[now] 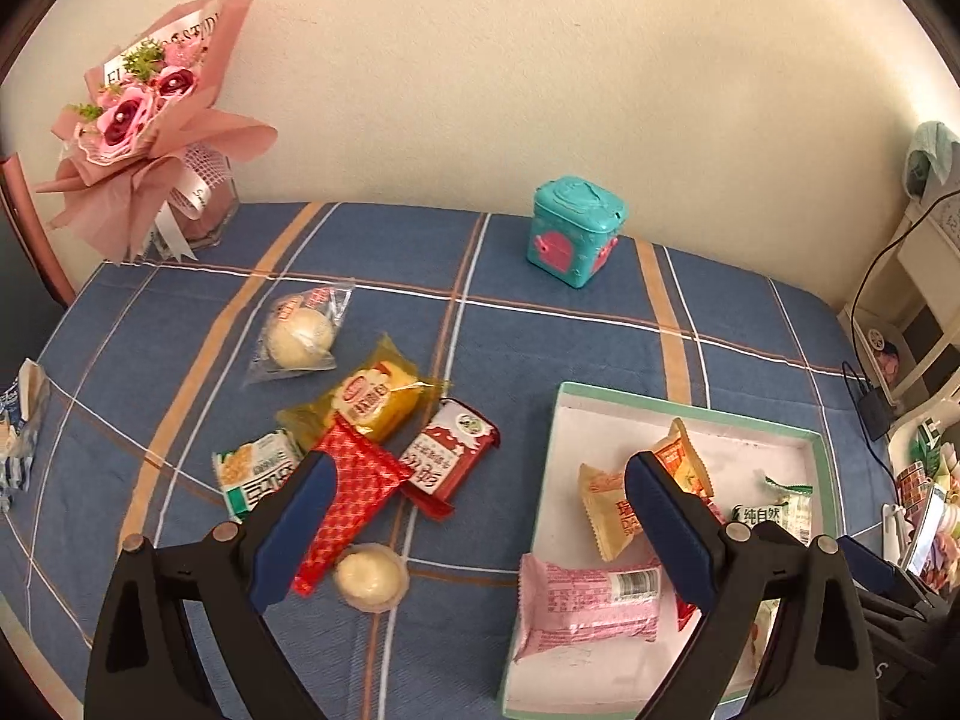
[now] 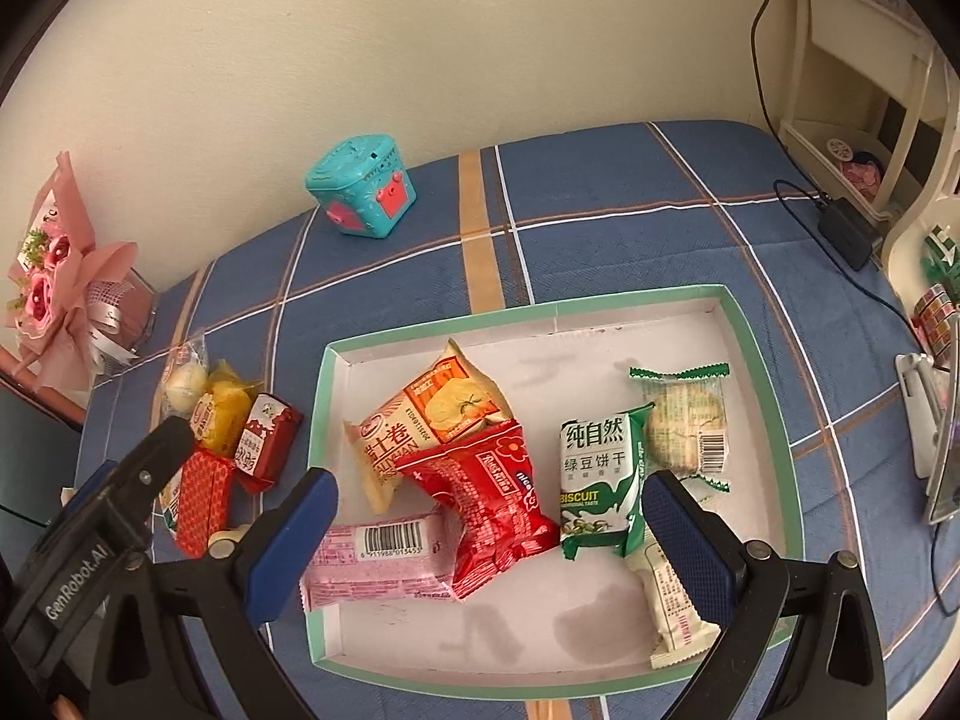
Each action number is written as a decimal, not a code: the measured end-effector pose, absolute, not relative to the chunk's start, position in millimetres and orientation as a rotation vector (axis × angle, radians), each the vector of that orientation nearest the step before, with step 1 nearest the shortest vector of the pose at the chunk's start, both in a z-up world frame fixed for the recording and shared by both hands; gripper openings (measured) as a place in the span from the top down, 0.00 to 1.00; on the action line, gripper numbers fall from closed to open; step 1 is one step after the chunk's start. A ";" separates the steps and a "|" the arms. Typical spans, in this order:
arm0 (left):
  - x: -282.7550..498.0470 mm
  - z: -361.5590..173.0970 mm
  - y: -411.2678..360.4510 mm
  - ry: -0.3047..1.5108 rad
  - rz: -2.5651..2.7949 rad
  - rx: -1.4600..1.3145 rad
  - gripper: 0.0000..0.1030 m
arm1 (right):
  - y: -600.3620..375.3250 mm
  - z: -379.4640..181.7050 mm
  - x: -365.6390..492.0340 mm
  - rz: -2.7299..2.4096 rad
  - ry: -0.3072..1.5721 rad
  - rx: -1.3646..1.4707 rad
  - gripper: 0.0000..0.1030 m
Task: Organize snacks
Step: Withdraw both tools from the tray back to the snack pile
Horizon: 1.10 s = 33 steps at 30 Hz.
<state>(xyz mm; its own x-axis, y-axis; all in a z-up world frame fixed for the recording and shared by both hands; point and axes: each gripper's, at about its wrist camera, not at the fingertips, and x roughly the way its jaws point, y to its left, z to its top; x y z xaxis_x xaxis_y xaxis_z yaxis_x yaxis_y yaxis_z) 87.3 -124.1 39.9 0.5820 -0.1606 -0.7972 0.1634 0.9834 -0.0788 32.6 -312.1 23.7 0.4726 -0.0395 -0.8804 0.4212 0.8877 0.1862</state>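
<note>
Left gripper (image 1: 480, 504): jaws spread wide, nothing between the pads; it hangs above the blue plaid cloth (image 1: 540, 312), its body printed "GenRobot.AI" in the right wrist view.
Right gripper (image 2: 489, 516): jaws wide apart, holding nothing, over the tray.
Tray (image 2: 774, 396): one green-rimmed white box holding seven packets.
Readable in tray: green packet (image 2: 597, 480) says "BISCUIT"; red packet (image 2: 492, 504) reads "nice"; pink packet (image 2: 372, 570) shows a barcode.
Loose snacks: seven on the cloth left of the tray, among them a red checked wrapper (image 1: 354, 498), a yellow cake packet (image 1: 375, 402) and two pale round buns (image 1: 369, 579).
Others: one teal toy box (image 1: 573, 231), one pink bouquet (image 1: 144, 114).
</note>
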 end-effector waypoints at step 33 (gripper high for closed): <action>102.5 15.3 24.1 1.006 0.019 -0.200 0.06 | -181.5 -1.6 63.7 -0.085 1.114 0.317 0.00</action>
